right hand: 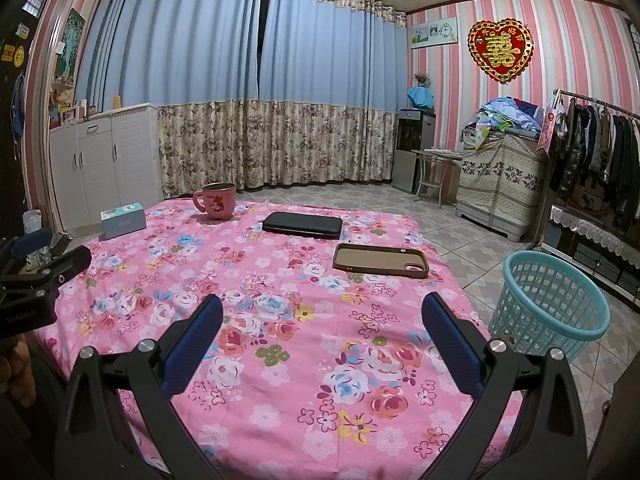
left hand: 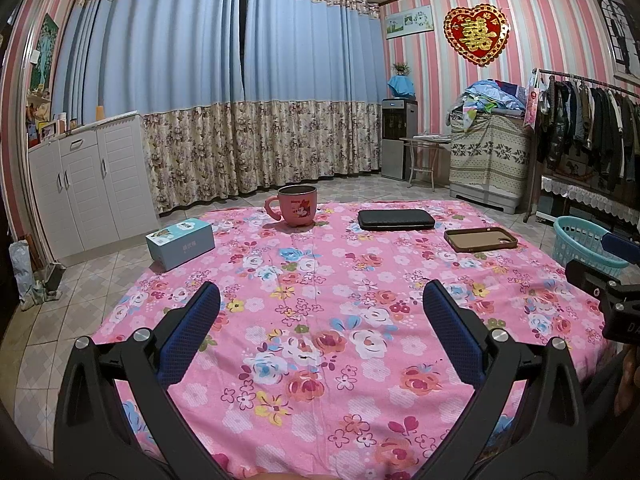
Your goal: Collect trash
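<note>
Hovering over the pink floral tablecloth (left hand: 320,320), both grippers empty. Left gripper (left hand: 320,308) has jaws wide apart, nothing between them; right gripper (right hand: 322,316) is the same, spread and holding nothing.

Left to right on the cloth: small light-blue cardboard box (left hand: 180,243) at 10 o'clock near the table edge; pink cartoon-print mug with handle (left hand: 295,205) at 11–12 o'clock; black flat zip case (left hand: 396,219) at 1 o'clock; brown soft phone case lying inner side up (left hand: 480,239) at 2 o'clock. Teal plastic lattice wastebasket (right hand: 550,304) sits on the floor at 3 o'clock off the right table edge.

No crumpled paper or obvious litter visible on the cloth. Best guess at trash: the box. It should be light, stiff but crushable, with smooth sides; pinch across the short width, mid-length, with modest squeeze.

The phone case is thin, flexible and lies flat; if it is the target, it needs a rim pinch at one edge, and slip risk is moderate. The mug is rigid, heavier, probably not trash. Basket is nearest the right gripper, so drops suit that side.
</note>
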